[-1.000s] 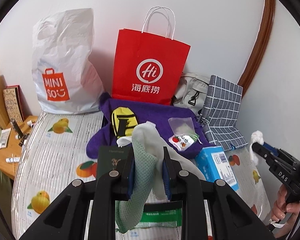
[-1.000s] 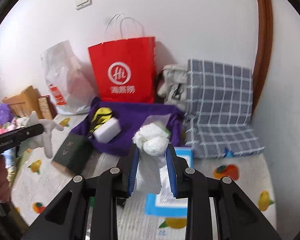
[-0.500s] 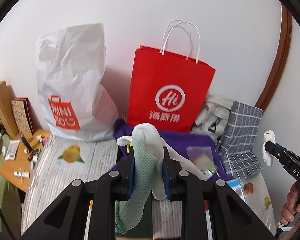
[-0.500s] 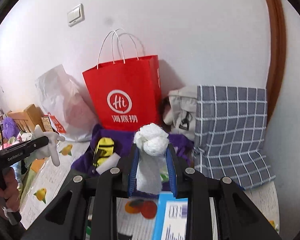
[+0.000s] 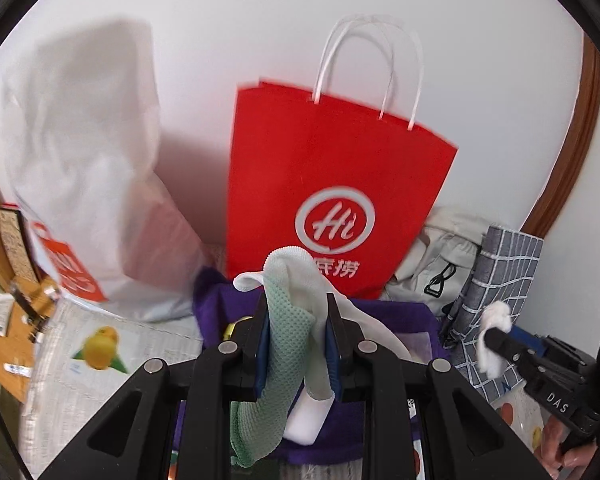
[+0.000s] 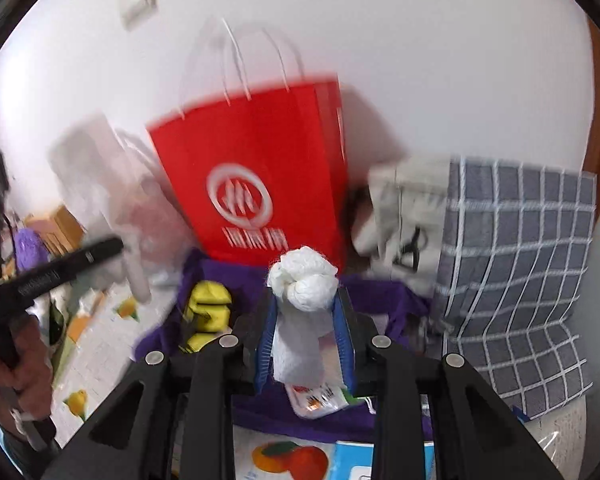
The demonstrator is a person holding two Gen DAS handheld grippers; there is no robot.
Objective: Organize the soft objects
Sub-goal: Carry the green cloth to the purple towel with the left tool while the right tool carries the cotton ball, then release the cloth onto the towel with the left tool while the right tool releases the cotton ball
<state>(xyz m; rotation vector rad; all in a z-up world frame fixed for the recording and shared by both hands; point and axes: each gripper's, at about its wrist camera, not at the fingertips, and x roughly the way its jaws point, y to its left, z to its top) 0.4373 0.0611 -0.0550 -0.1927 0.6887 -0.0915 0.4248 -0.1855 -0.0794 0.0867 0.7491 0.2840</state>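
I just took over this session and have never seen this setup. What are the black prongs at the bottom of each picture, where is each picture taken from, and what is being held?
No robot here: a person holds a pair of hand tongs in each hand, with a fisheye camera on each looking along its two fingers.

The left tongs are shut on a white and mint-green mesh cloth. The right tongs are shut on a knotted white tissue wad. Each view also shows the other tongs at its edge.

Ahead, against the wall, stand a red paper carrier bag, a white plastic shopping bag and a grey checked cushion, behind a purple cloth on the fruit-print cover.
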